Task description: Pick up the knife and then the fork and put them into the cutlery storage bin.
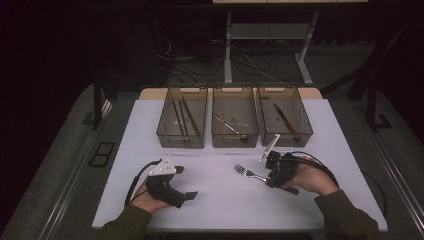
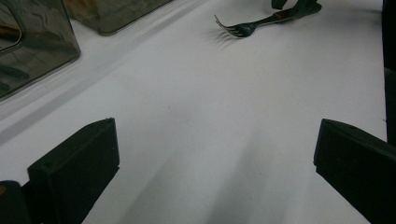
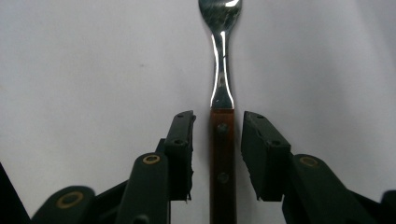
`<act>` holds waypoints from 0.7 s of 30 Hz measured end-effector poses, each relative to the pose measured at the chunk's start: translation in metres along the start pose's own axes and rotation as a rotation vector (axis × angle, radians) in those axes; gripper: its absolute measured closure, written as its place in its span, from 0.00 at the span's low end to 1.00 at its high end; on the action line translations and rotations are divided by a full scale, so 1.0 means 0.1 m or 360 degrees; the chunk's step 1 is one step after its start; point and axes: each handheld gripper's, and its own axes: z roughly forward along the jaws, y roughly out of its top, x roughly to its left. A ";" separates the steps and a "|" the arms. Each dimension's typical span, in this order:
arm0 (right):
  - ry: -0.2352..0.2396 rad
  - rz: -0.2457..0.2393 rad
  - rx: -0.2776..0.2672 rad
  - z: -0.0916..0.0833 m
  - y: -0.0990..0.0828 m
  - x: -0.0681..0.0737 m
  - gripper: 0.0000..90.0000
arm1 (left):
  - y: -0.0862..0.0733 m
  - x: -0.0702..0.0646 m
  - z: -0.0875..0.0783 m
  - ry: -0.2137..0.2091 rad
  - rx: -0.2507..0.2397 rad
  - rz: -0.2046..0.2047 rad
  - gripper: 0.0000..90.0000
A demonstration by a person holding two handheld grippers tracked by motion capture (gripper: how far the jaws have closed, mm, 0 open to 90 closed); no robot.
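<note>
High view overhead facing forward, claw views low, close, all sharing the fork (image 1: 248, 172).

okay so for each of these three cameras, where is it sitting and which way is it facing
High view: above the person's side, facing forward and down on the table; forearms, left gripper, right gripper.
Left gripper view: on that gripper, low across the table; wide-apart jaws.
Right gripper view: on that gripper, looking down; jaws flank the fork handle without pressing.
Shared: the fork lies in all three.
</note>
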 end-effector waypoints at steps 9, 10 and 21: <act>-0.0069 -0.0066 0.0156 0.08 0.07 0.01 0.83 | 0.00 0.00 0.00 -0.0003 0.0000 0.0001 0.00; -0.0070 -0.0068 0.0155 0.08 0.07 0.01 0.85 | 0.00 0.00 0.00 -0.0002 0.0000 0.0001 0.00; -0.0035 0.0015 0.0026 0.01 -0.01 -0.06 0.86 | 0.00 0.00 0.00 -0.0002 0.0000 0.0003 0.00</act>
